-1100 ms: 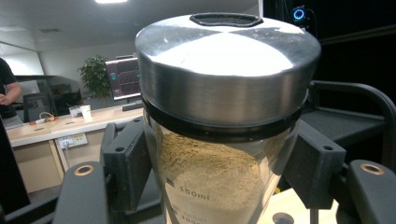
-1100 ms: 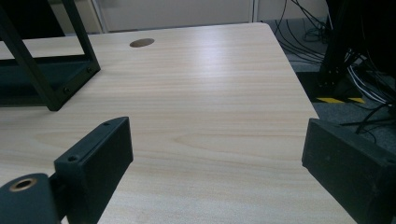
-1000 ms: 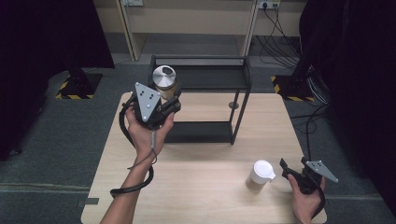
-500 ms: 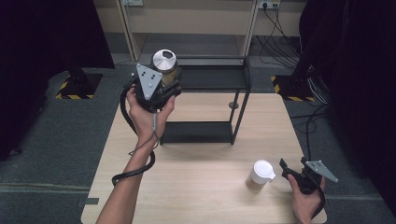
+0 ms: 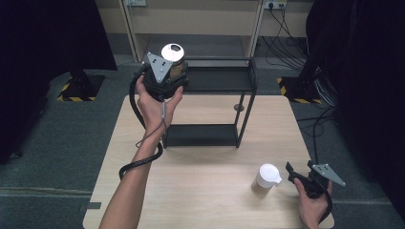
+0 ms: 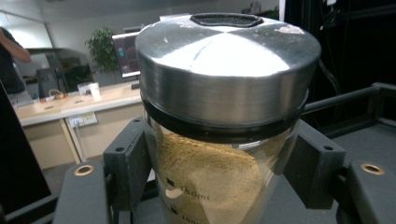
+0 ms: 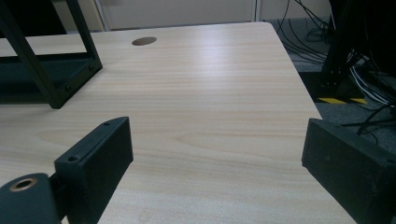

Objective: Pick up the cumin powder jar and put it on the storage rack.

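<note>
A glass jar (image 6: pixel 210 182) with a steel lid (image 5: pixel 172 51) and tan powder inside is held upright in the air. My left gripper (image 5: pixel 168 71) is shut on it, a jaw pressing each side of the glass. The jar hangs at the top left corner of a black two-level metal rack (image 5: pixel 224 86), about level with its upper shelf. At the table's front right, my right gripper (image 5: pixel 300 173) rests low over the wood, open, with nothing between its jaws. A small white lidded cup (image 5: pixel 266 175) stands just left of it.
The rack's lower shelf (image 5: pixel 200 135) sits on the light wooden table (image 5: pixel 200 191). A round cable hole (image 7: pixel 144 41) lies in the tabletop behind the rack's right leg. Cables and dark stands surround the table on the floor.
My left gripper has carried the jar up and away from me, from in front of the rack to its upper shelf level. The right gripper and the cup have stayed put.
</note>
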`<state>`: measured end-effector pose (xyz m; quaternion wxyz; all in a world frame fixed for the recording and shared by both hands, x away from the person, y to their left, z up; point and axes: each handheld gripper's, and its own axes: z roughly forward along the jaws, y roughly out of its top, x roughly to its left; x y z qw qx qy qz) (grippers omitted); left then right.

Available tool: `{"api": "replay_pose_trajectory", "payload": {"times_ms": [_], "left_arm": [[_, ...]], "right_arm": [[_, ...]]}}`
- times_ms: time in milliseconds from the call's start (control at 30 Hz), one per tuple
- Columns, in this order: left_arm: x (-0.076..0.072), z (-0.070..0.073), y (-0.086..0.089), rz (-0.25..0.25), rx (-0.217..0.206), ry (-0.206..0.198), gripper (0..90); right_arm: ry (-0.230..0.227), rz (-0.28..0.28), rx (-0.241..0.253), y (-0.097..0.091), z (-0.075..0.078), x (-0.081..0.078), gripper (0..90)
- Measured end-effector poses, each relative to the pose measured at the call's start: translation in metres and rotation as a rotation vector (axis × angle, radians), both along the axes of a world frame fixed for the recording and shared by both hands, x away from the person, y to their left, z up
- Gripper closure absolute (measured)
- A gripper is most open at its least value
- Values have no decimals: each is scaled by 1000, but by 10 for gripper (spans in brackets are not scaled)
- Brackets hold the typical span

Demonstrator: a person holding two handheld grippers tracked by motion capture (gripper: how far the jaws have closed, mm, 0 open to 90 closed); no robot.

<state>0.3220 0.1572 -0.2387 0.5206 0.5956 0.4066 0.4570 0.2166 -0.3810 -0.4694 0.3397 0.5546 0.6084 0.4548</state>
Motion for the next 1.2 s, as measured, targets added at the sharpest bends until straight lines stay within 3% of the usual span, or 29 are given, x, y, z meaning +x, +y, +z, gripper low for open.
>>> {"api": "replay_pose_trajectory", "payload": {"times_ms": [100,367,700,1200], "left_arm": [[6,0,1,4,-10,26,313],[13,3,2,7,-34,52,312],[26,5,8,-8,-103,92,313],[28,-1,11,-21,-112,76,311]], "right_arm": [[-1,1,-3,0,0,0,90],[0,2,-6,1,0,0,90],[1,5,-7,1,0,1,90],[1,7,-9,1,0,1,91]]}}
